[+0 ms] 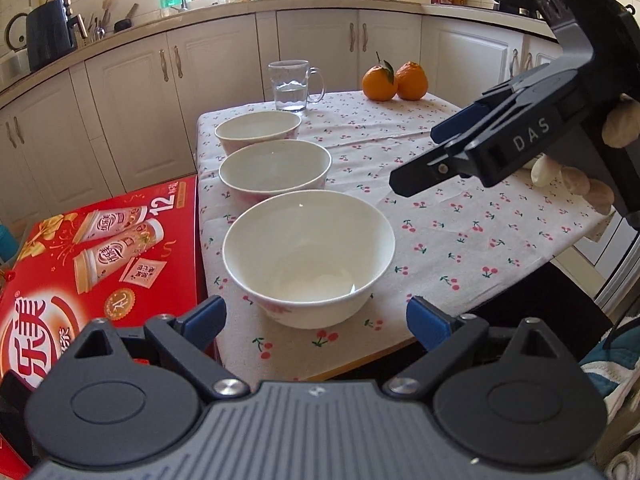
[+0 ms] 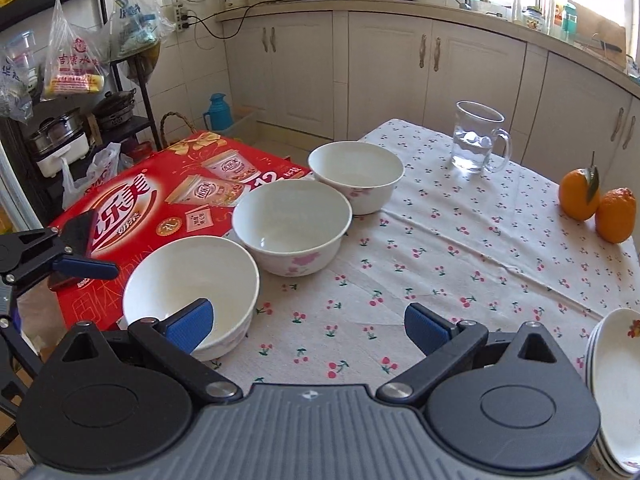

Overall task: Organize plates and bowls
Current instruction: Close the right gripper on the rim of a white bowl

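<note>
While my left gripper (image 1: 316, 320) and right gripper (image 2: 308, 326) hover with fingers apart — empty — three white ceramic bowls (image 1: 276, 168) line the cherry-print tablecloth (image 1: 460, 240); stacked white plates (image 2: 612, 380) sit at its right edge.

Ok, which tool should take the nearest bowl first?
Left, probably. The left tool is open and lined up on the nearest bowl. The right tool, also open, has that bowl off to its side.

Three white round bowls (image 2: 292, 226) sit in a row along one side of the surface (image 2: 460, 264). A clear glass mug (image 2: 478, 138), two oranges (image 2: 596, 208) and stacked white plates (image 2: 616, 384) line other edges. The middle cloth is bare.
</note>
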A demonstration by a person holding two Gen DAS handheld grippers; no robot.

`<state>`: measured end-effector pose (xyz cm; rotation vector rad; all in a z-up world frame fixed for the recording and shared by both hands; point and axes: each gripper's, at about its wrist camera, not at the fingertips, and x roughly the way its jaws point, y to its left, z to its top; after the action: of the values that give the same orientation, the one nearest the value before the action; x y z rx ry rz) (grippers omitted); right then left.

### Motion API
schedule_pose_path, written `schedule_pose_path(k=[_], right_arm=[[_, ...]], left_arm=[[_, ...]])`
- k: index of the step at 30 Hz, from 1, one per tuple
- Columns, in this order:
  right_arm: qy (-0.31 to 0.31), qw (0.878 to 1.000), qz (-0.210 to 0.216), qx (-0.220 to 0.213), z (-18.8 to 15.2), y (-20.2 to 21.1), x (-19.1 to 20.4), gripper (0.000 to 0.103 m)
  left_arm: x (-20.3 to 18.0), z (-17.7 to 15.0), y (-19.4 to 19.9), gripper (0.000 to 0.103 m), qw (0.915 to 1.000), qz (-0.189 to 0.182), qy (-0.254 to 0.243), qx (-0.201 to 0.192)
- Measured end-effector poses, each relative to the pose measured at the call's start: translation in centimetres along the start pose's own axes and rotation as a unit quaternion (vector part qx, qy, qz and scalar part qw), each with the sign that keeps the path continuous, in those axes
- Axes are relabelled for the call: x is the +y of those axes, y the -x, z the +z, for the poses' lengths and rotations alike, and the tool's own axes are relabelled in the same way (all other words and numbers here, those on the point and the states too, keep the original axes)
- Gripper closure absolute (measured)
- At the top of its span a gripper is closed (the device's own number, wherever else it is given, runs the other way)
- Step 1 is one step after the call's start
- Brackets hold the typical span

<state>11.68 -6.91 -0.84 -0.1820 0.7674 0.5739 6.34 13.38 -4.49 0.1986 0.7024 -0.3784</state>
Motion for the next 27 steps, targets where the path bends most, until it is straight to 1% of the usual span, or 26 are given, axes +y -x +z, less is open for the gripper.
schedule_pose_path(k=[4, 7, 12, 15, 16, 19, 22, 24, 26, 27], right_arm=[[-0.001, 1.0, 0.008, 0.013, 0.3, -1.1, 0.7, 0.0], [0.011, 0.999, 0.014, 0.028, 0.5, -1.9, 1.4, 0.0], [0.018, 0.998, 0.041, 0.034, 0.8, -3.1, 2.4, 0.0], [0.022, 0.997, 0.058, 0.04, 1.1, -3.8, 2.8, 0.001], [0.023, 0.997, 0.063, 0.041, 1.2, -4.1, 2.9, 0.003], [0.016, 0.996, 0.08, 0.046, 1.6, -4.7, 3.0, 0.014], [0.016, 0.995, 0.089, 0.051, 1.8, -5.3, 3.2, 0.02], [0.02, 0.994, 0.092, 0.053, 1.9, -5.4, 3.4, 0.024], [0.024, 0.993, 0.097, 0.055, 1.9, -5.5, 3.5, 0.031], [0.026, 0.993, 0.099, 0.057, 2.0, -5.6, 3.6, 0.032]], left_arm=[[0.5, -0.3, -0.6, 0.006, 1.0, 0.001, 0.002, 0.004], [0.6, -0.4, -1.1, 0.006, 1.0, -0.002, 0.0, 0.004], [0.3, -0.3, -1.7, 0.006, 0.9999, 0.004, -0.013, 0.001], [0.3, -0.3, -1.9, 0.007, 0.9999, 0.001, -0.011, 0.0], [0.4, -0.3, -2.0, 0.007, 0.9999, 0.0, -0.011, 0.0], [0.5, -0.2, -2.1, 0.009, 1.0, 0.0, -0.008, -0.002], [0.5, -0.2, -2.1, 0.009, 1.0, 0.0, -0.008, -0.004], [0.6, -0.2, -2.1, 0.012, 1.0, -0.001, -0.008, -0.004], [0.6, -0.1, -2.1, 0.015, 1.0, -0.004, -0.007, -0.004], [0.6, -0.1, -2.1, 0.016, 1.0, -0.004, -0.008, -0.004]])
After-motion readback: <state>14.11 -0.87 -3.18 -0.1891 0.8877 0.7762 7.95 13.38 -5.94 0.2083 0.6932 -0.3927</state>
